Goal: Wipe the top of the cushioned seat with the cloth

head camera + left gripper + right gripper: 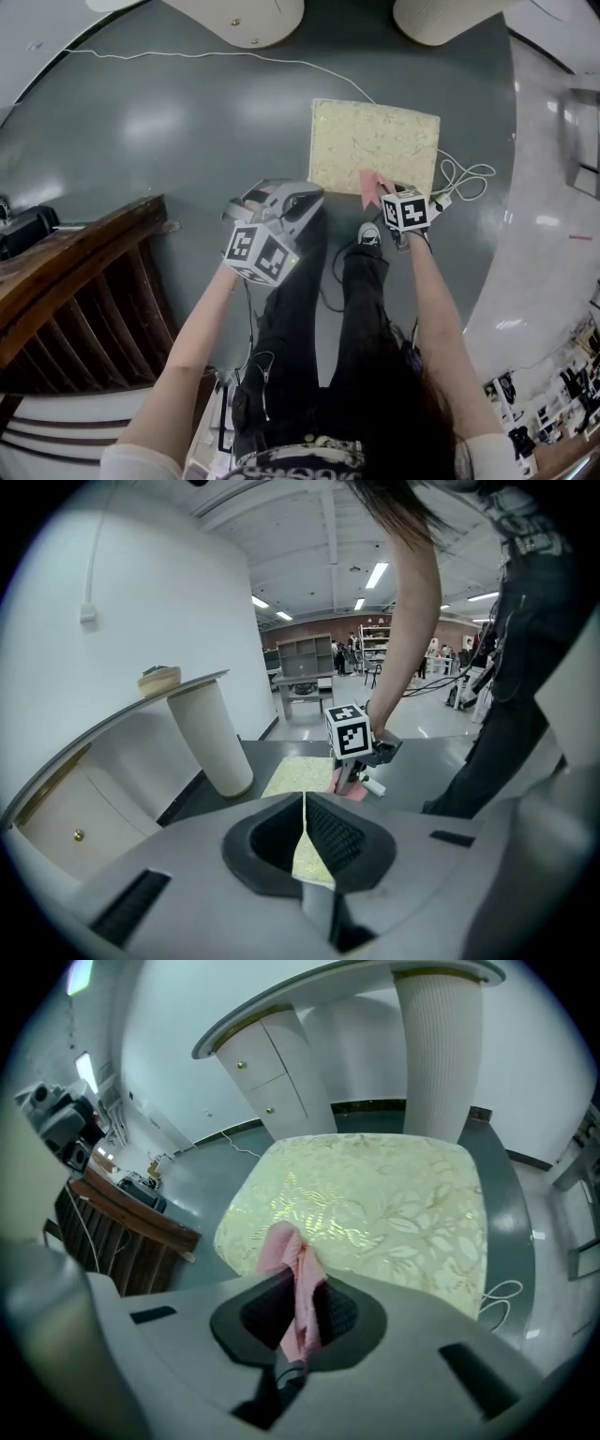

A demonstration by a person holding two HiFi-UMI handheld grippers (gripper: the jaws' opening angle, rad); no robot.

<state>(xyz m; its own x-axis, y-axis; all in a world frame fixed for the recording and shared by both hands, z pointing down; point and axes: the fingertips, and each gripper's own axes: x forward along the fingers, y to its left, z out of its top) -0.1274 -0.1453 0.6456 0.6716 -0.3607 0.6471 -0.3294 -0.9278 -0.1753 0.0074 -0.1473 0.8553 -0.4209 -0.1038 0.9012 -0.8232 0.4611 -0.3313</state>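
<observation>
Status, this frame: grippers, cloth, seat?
Right gripper shut on pink cloth, at near edge of cushioned seat. Left gripper shut, empty, short of seat. Seat top bare.

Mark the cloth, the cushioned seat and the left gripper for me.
cloth (289, 1252): right gripper view, bunched part above the jaws.
cushioned seat (375, 145): head view, middle of its top.
left gripper (305, 803): left gripper view, where its closed tips meet.

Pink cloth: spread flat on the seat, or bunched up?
Bunched up. The cloth hangs crumpled in the shut jaws of the right gripper, at the near edge of the cushioned seat, not laid out flat.
</observation>
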